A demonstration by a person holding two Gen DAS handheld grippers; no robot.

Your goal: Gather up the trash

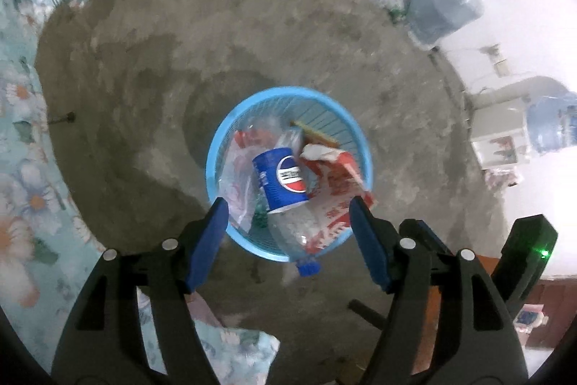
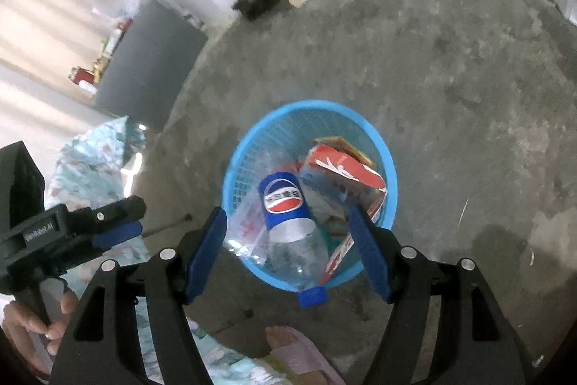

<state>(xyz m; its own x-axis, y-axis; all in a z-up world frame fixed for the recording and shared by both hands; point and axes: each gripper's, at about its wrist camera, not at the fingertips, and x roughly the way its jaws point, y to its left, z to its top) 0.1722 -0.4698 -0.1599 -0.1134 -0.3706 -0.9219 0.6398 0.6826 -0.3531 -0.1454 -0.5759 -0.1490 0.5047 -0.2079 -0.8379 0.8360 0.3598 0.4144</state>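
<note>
On the concrete floor (image 1: 223,35) stands a blue mesh wastebasket (image 1: 355,128) holding a Pepsi paper cup (image 1: 281,179), a clear plastic bottle (image 1: 295,230) and red-and-white packaging (image 1: 335,175). Above it, the left hand-held gripper (image 1: 288,215) and right hand-held gripper (image 2: 288,222) both gape wide, gripping nothing.

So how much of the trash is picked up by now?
Done: the basket already holds a Pepsi cup, a clear bottle, a red carton and a plastic bag. In hand: nothing; the left tool and right tool hang open above it. Left: no loose trash is clearly visible.
</note>
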